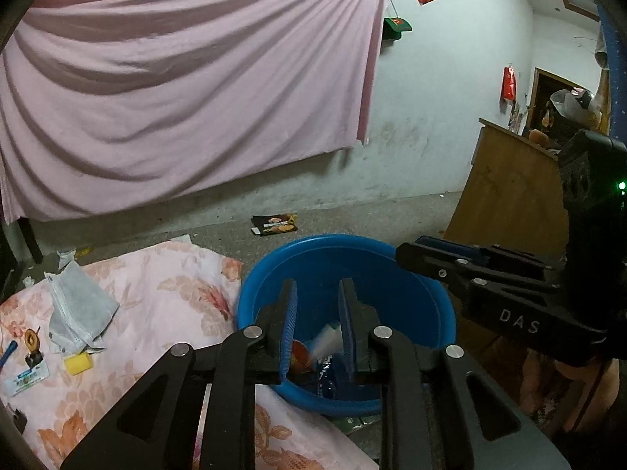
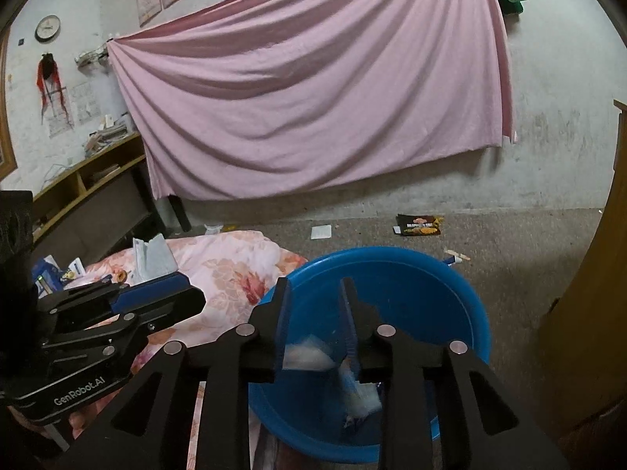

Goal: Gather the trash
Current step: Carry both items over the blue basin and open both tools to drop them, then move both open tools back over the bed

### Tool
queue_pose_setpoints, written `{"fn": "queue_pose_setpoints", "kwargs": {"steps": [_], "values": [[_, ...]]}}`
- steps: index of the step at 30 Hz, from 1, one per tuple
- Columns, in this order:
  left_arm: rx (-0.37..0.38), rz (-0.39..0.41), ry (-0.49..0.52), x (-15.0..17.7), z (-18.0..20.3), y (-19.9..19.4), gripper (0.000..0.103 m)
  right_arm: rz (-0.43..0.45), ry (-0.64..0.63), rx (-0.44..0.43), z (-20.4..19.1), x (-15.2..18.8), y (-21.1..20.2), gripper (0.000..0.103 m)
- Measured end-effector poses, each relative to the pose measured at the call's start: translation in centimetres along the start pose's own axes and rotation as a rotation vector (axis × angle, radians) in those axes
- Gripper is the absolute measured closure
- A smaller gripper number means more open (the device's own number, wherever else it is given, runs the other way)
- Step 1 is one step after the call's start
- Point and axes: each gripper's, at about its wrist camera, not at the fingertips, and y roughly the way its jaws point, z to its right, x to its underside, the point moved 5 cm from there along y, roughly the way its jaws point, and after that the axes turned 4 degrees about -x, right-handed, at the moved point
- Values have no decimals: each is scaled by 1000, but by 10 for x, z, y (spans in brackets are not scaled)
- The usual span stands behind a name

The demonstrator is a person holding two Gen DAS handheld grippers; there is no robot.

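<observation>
A blue plastic basin (image 1: 395, 286) (image 2: 423, 278) stands on the floor beside a floral quilt. My left gripper (image 1: 316, 286) hangs over it, jaws apart; a blurred white-and-teal wrapper (image 1: 326, 341) shows loose in the gap, lower down, touching neither pad. A red-orange wrapper (image 1: 299, 357) and a blue one (image 1: 327, 382) lie in the basin. My right gripper (image 2: 315, 284) also stands open above the basin, with a white tissue wad (image 2: 307, 356) and a blurred white-blue piece (image 2: 362, 391) beneath it. Each gripper appears from the side in the other's view (image 1: 409, 250) (image 2: 192, 291).
The floral quilt (image 1: 156, 293) (image 2: 235, 270) carries a grey pouch (image 1: 78, 309), a yellow sponge (image 1: 77, 363) and a small card (image 1: 27, 382). On the floor lie a black snack packet (image 1: 274, 225) (image 2: 418, 225) and white paper (image 2: 321, 232). A wooden cabinet (image 1: 505, 196) stands at the right.
</observation>
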Motion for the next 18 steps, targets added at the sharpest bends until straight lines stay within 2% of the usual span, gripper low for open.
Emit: {"fn": "queue_pose_setpoints", "kwargs": {"steps": [5,7,8,11,12,13,15,18], "values": [[-25,21,-25,2,-6,-5,82,25,-2,10,0,-4,-1,79],[-39,46,-48,1,-12,-12,69,53,-9,7,-2,-6,-4,78],[-45,65,-61,0,-16,-16,67,71,-14,6,-4,-8,-6,78],[-74,110,-75,-5,-24,-30,66,129,-27,-3,-12,-14,-12,67],[-87,126,-76,-7,-27,-36,64,151,-30,-8,-15,-16,-14,60],[-103,149,-79,-9,-32,-45,58,178,-37,-13,-19,-18,-17,58],[-125,181,-93,-10,-40,-56,48,214,-50,-20,-25,-23,-20,56],[-159,234,-138,-14,-58,-79,41,281,-75,-40,-40,-31,-28,52]]}}
